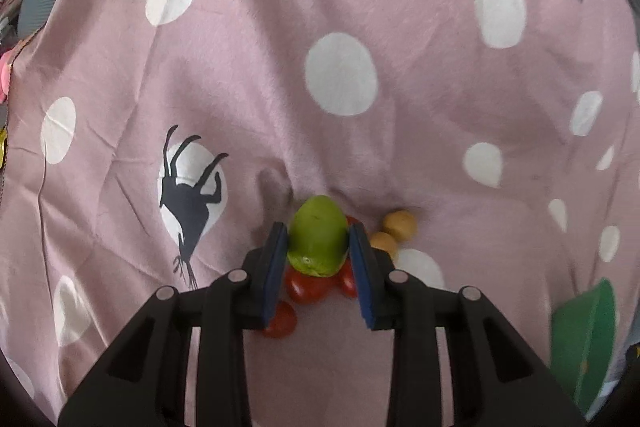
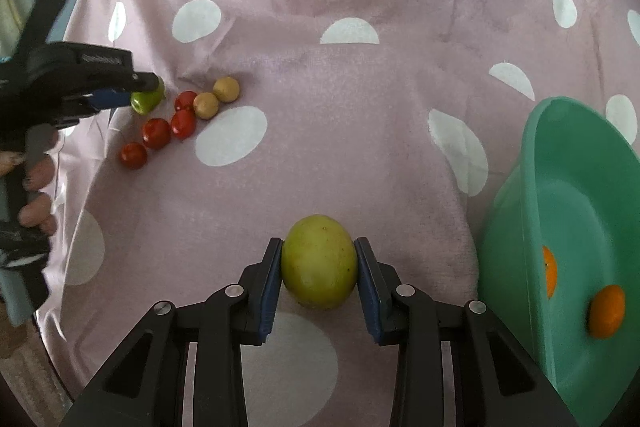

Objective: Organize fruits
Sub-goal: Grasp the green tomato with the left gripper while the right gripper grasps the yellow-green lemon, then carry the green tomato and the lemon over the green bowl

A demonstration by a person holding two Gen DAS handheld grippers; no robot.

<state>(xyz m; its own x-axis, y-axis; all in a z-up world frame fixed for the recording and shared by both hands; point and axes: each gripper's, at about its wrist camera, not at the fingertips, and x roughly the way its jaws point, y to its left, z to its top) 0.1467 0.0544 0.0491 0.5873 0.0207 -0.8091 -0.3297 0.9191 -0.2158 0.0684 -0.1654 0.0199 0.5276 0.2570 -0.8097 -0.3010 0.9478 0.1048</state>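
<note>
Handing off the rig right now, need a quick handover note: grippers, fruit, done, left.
Left gripper: shut on a small green fruit, right over the tomato cluster.
Right gripper: shut on a bigger yellow-green fruit, beside the green basin.
On the spotted cloth: four red tomatoes and two tan fruits, grouped by the left gripper.
Basin: two oranges inside.
Done: seemingly the oranges.
Left: place both held fruits, then likely sort the tomatoes and tan fruits.
</note>
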